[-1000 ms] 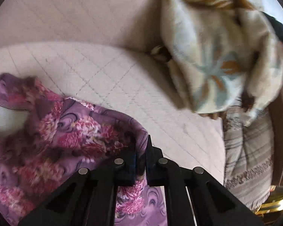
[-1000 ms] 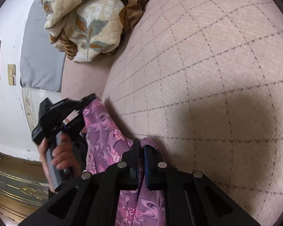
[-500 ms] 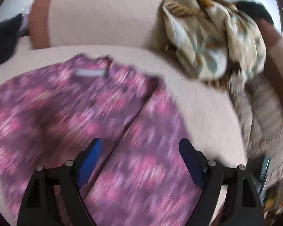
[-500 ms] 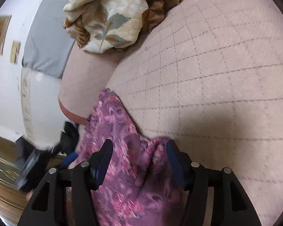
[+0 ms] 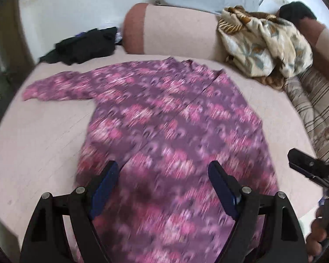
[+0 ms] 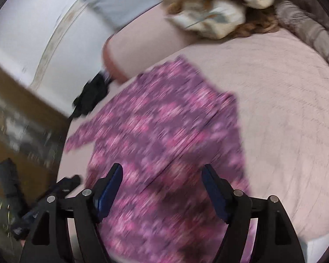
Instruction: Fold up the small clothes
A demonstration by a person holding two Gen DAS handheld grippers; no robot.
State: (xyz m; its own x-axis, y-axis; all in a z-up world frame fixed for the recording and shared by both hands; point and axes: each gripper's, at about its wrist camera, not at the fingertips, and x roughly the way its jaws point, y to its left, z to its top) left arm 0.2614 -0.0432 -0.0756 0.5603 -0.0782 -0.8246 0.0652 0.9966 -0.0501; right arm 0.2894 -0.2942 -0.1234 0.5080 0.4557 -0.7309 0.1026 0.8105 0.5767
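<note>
**Left wrist view: both grippers empty above the spread purple garment**

Left wrist view shows the purple floral garment [image 5: 168, 118] lying flat across the middle of the pale pink quilted bed [image 5: 39, 144], one sleeve stretched toward the left edge of the frame. The left gripper [image 5: 164, 175] stands wide apart at the bottom, nothing between its blue pads. At the lower right edge the right gripper [image 6: 162, 175] appears, gripped by a hand [image 5: 318, 236]; its jaws are opening, clear of the cloth. A floral blanket [image 5: 265, 48] is heaped at upper right, dark clothing [image 5: 83, 48] at upper left.
</note>
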